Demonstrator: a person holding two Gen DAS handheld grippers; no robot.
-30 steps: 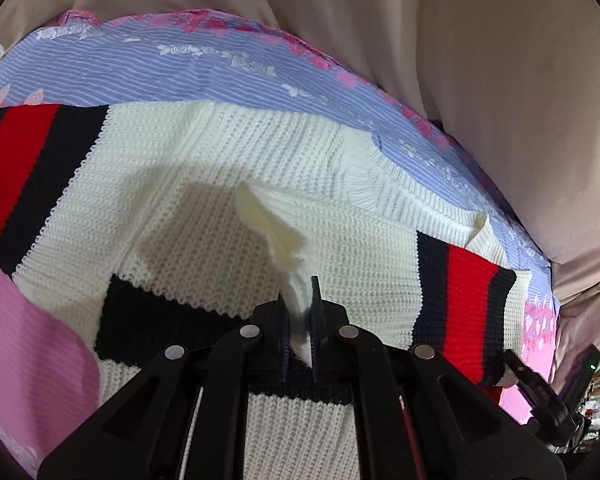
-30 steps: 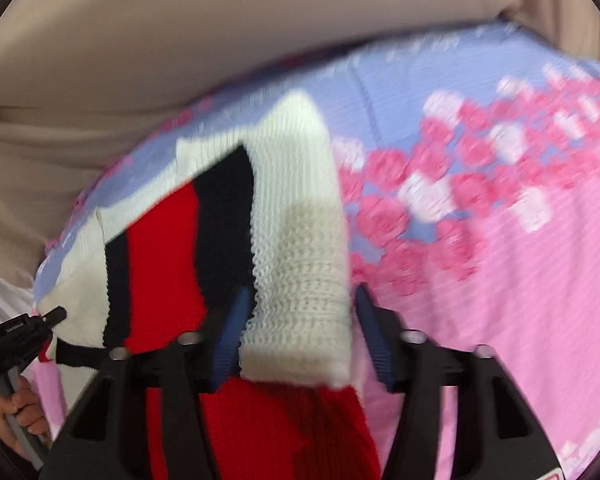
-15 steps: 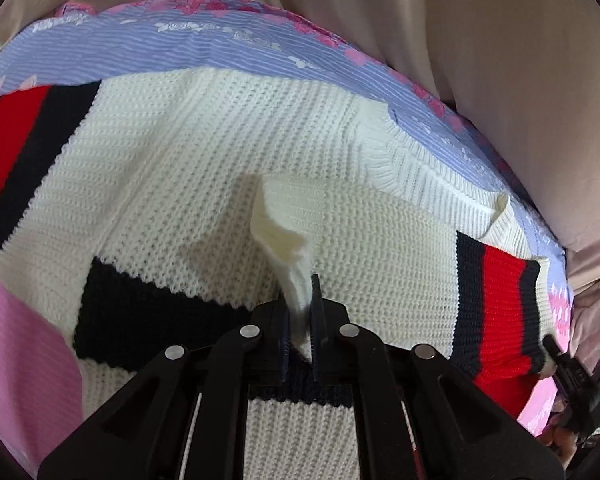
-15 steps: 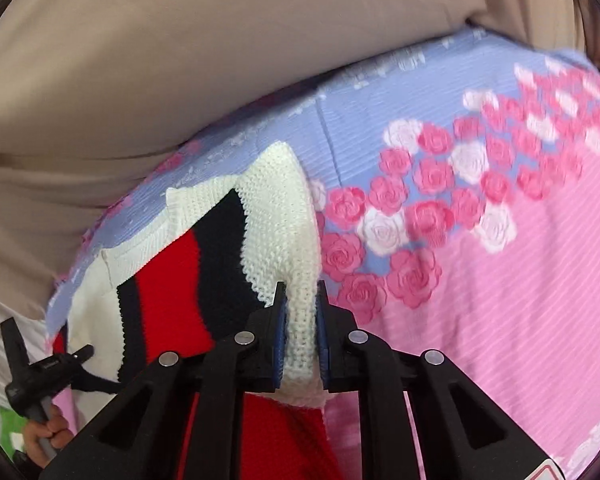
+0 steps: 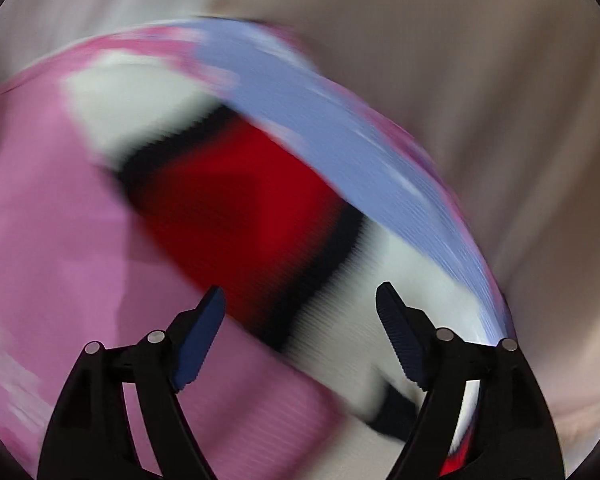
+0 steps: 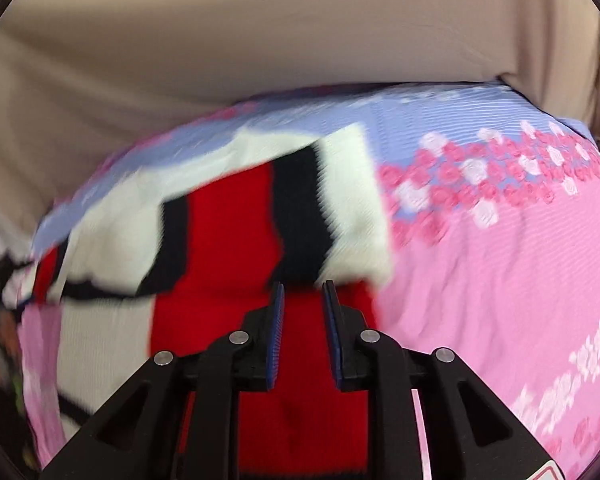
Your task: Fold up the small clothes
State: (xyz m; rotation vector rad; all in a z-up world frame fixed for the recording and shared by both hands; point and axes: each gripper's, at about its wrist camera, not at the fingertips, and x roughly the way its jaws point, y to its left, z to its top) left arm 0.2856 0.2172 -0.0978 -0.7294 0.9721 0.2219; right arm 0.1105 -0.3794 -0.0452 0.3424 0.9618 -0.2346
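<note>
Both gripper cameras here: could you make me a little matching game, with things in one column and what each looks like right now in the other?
Things:
1. left gripper
2. right gripper
3. sweater
4. bedsheet

Looks:
A. pink and blue with roses
B. jaws spread wide
C. red, black and white stripes
D. jaws a narrow gap apart, empty

Pairs: 1-B, 2-D, 3-C, 4-A

- One white knit sweater with red and black stripes (image 6: 228, 216)
- One pink and blue floral sheet (image 6: 500, 264)
- Two black grippers with blue pads: left (image 5: 300, 308), right (image 6: 302, 300)
</note>
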